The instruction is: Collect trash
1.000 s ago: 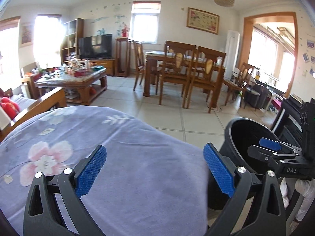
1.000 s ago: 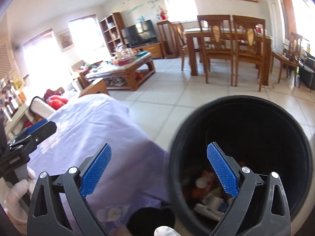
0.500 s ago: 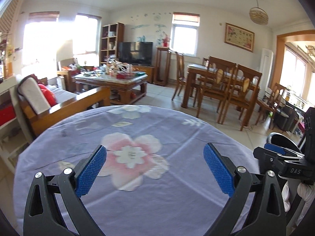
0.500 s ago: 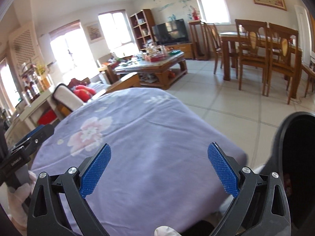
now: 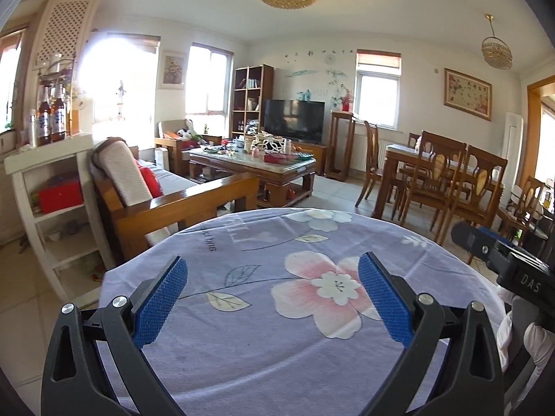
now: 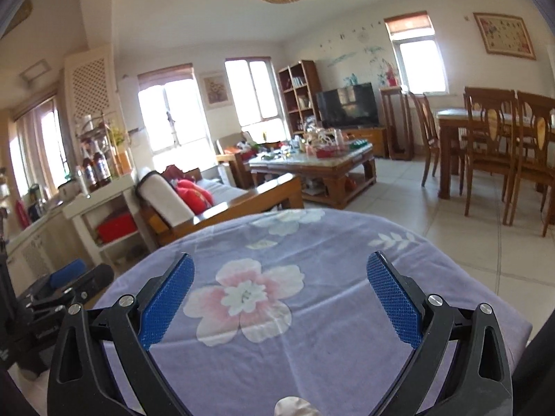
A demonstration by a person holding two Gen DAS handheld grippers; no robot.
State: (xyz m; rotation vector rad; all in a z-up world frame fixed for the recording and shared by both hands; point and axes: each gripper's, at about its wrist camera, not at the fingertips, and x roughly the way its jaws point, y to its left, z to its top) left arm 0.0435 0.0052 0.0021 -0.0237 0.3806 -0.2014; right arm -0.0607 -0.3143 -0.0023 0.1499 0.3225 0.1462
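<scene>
Two grippers, our left gripper (image 5: 272, 284) and right gripper (image 6: 280, 282), hang wide open and empty over the flowered tablecloth (image 5: 295, 329); we see no trash container.

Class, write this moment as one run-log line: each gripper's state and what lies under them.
left gripper: open, holds nothing | right gripper: open, holds nothing | below both: flowered purple cloth on round table | trash on cloth: none seen

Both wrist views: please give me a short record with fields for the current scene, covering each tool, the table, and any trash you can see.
left tool: open, holds nothing, above the cloth
right tool: open, holds nothing, above the cloth
table: covered by a purple floral tablecloth
trash on cloth: none visible
trash bin: not in view
background: coffee table with clutter, dining table with chairs
</scene>
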